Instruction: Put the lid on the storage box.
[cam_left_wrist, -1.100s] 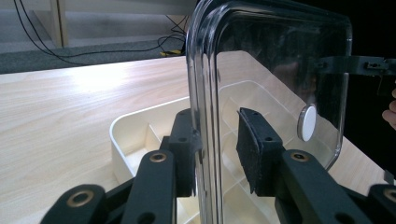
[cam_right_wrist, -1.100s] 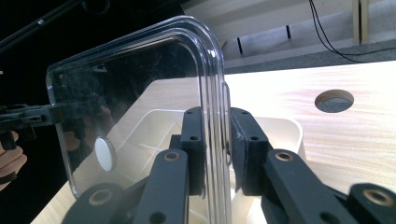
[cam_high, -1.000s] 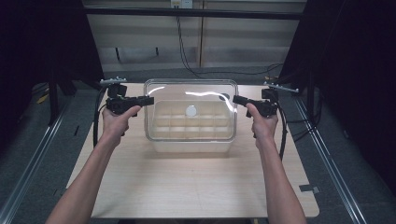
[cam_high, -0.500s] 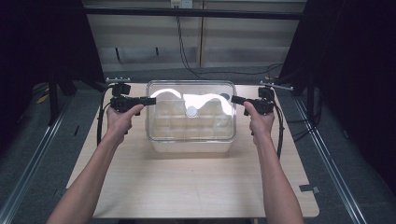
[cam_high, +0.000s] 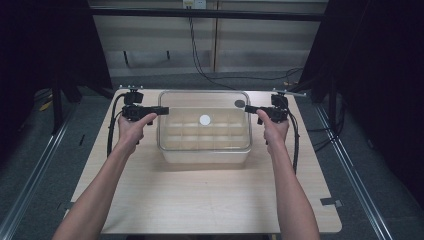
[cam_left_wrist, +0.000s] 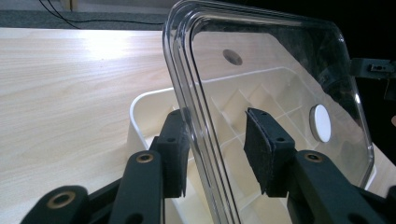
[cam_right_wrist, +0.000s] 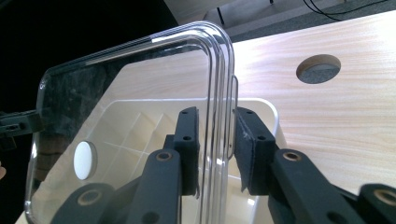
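1. Presently, left gripper (cam_left_wrist: 212, 154): jaws straddle the rim of the clear rounded-rectangle plastic lid (cam_left_wrist: 261, 84); the far pad (cam_left_wrist: 261, 149) stands off it, so the grip looks loose and the lid may slip.
2. Right gripper (cam_right_wrist: 215, 149): pads close on the opposite rim, apparently pinching it; uneven hold could tilt the lid.
3. Lid: held above the cream compartmented plastic box (cam_high: 202, 137) on the pale wooden table (cam_high: 210, 200); a drop would strike the dividers.
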